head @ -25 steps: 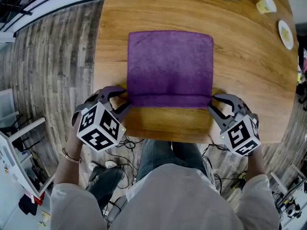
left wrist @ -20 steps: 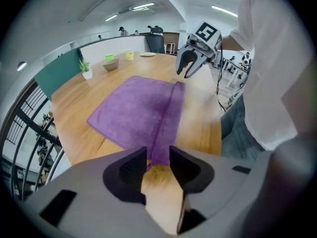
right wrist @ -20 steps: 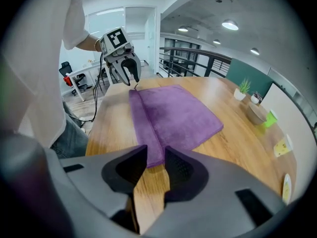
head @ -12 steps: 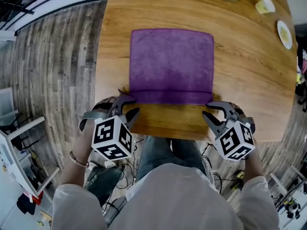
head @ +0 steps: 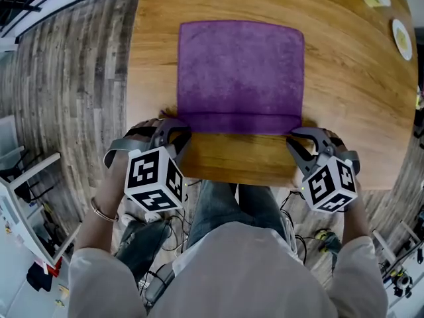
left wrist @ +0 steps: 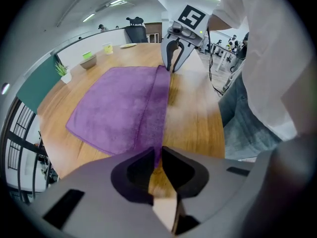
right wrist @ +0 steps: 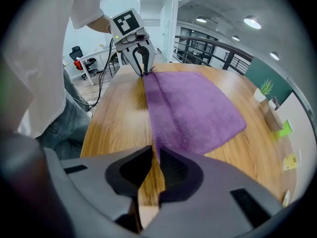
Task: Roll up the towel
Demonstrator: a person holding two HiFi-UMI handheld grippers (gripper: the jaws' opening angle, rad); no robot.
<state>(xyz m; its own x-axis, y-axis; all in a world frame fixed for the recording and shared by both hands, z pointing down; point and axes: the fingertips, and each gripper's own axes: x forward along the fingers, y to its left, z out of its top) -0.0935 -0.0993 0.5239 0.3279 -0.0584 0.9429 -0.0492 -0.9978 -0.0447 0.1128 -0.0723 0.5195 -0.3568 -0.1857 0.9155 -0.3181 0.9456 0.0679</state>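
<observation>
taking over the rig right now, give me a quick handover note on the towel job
Grippers: left gripper and right gripper have just been closing their jaws; each now pinches a near corner of the purple towel.
Towel: flat on the wooden table, with the near edge turned over in one narrow fold.
Done: that first fold only.
Left: roll it away toward the far edge, probably keeping both ends even.

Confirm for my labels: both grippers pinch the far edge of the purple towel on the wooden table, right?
No. The left gripper and right gripper, whose jaws have just been closing with the fabric between them, pinch the near edge of the purple towel on the wooden table; the head view shows it.
</observation>
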